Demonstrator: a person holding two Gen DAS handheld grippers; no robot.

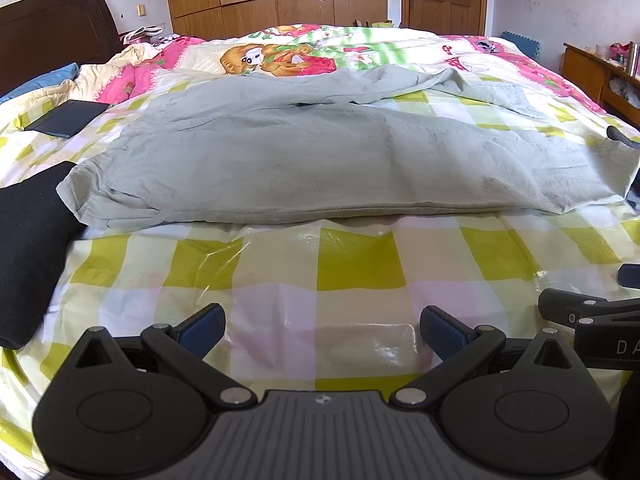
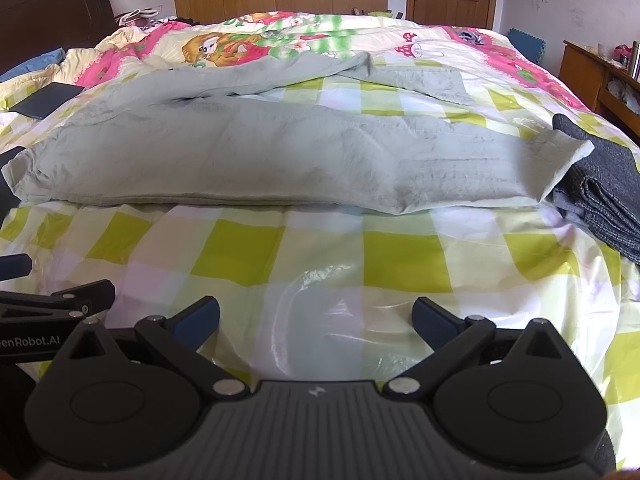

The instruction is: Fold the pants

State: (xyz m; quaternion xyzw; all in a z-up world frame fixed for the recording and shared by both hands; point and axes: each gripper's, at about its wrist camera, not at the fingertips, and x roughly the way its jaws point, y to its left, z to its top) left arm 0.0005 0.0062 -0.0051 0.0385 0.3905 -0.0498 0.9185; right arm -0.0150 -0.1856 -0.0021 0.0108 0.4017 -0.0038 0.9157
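Pale grey-green pants lie spread sideways across the bed, with the near leg stretched left to right and the far leg bunched behind it. They also show in the right wrist view. My left gripper is open and empty, hovering over the checked sheet in front of the pants. My right gripper is open and empty too, beside the left one and equally short of the pants' near edge.
A yellow-checked plastic-covered sheet covers the bed. A black garment lies at the left, folded dark grey cloth at the right. A dark flat case sits far left. A wooden cabinet stands right of the bed.
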